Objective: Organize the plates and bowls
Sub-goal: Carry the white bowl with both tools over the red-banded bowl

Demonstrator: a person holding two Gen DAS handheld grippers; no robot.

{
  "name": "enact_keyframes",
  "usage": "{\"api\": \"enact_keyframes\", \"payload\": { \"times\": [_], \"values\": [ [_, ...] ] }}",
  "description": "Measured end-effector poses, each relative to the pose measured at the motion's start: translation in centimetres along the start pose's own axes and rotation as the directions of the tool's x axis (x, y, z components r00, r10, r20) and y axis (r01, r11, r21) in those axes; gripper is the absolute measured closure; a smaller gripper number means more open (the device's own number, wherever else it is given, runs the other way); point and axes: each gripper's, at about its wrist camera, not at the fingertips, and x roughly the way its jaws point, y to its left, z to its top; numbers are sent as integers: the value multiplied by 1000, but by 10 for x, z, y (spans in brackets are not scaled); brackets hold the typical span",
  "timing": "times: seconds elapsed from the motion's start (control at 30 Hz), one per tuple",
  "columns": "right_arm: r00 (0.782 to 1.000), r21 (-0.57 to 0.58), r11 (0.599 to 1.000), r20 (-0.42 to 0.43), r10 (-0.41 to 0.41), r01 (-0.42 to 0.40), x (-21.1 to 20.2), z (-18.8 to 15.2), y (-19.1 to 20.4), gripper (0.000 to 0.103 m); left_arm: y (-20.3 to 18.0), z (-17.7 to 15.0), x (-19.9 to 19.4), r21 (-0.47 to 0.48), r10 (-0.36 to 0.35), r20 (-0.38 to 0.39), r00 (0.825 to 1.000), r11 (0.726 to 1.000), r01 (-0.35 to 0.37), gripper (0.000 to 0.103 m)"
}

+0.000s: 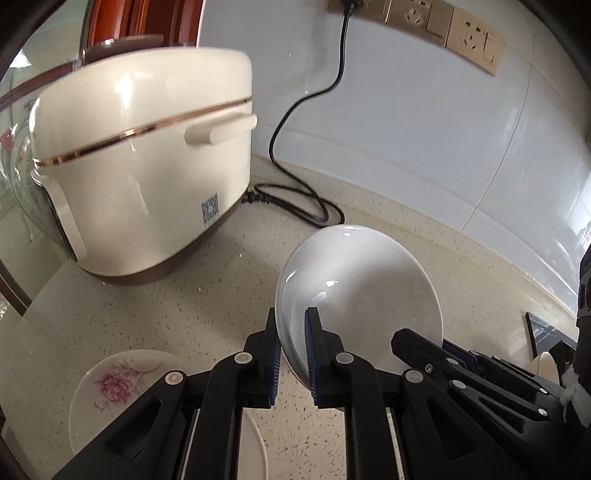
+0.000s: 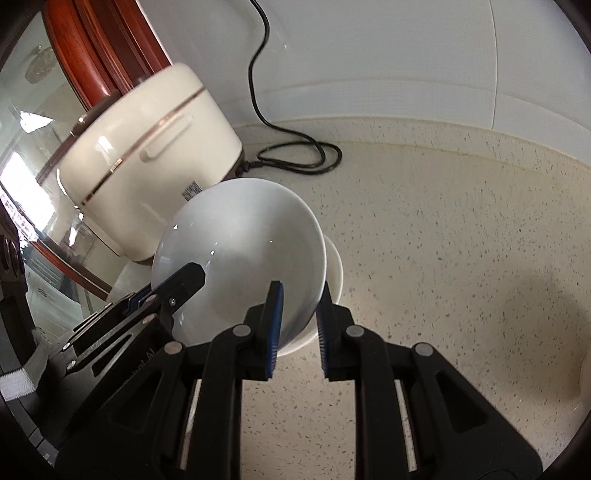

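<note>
A plain white bowl (image 1: 362,295) hangs tilted above the speckled counter (image 1: 184,314), held from two sides. My left gripper (image 1: 293,332) is shut on its near rim, one pad inside the bowl and one outside. My right gripper (image 2: 300,321) clamps the opposite rim of the bowl (image 2: 240,251) the same way. Each gripper also shows in the other's view, the right gripper (image 1: 406,339) reaching in from the right and the left gripper (image 2: 188,275) from the left. A cream edge (image 2: 334,266) shows behind the bowl; I cannot tell whether it is a second bowl.
A cream rice cooker (image 1: 140,158) stands at the back left with its black cord (image 1: 295,110) running up to wall sockets (image 1: 443,29). A floral plate (image 1: 110,387) and a white plate (image 1: 255,443) lie under my left gripper. A glass door with a red-brown frame (image 2: 74,55) borders the left.
</note>
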Motion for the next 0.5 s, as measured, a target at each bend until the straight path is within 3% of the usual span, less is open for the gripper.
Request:
{"api": "enact_keyframes", "payload": {
  "times": [0.5],
  "values": [
    [1000,-3,1000,2,-23,23,-2,-5,-8,78,4,-2,20,-13,-18,-62,998,1000,17,86]
  ]
}}
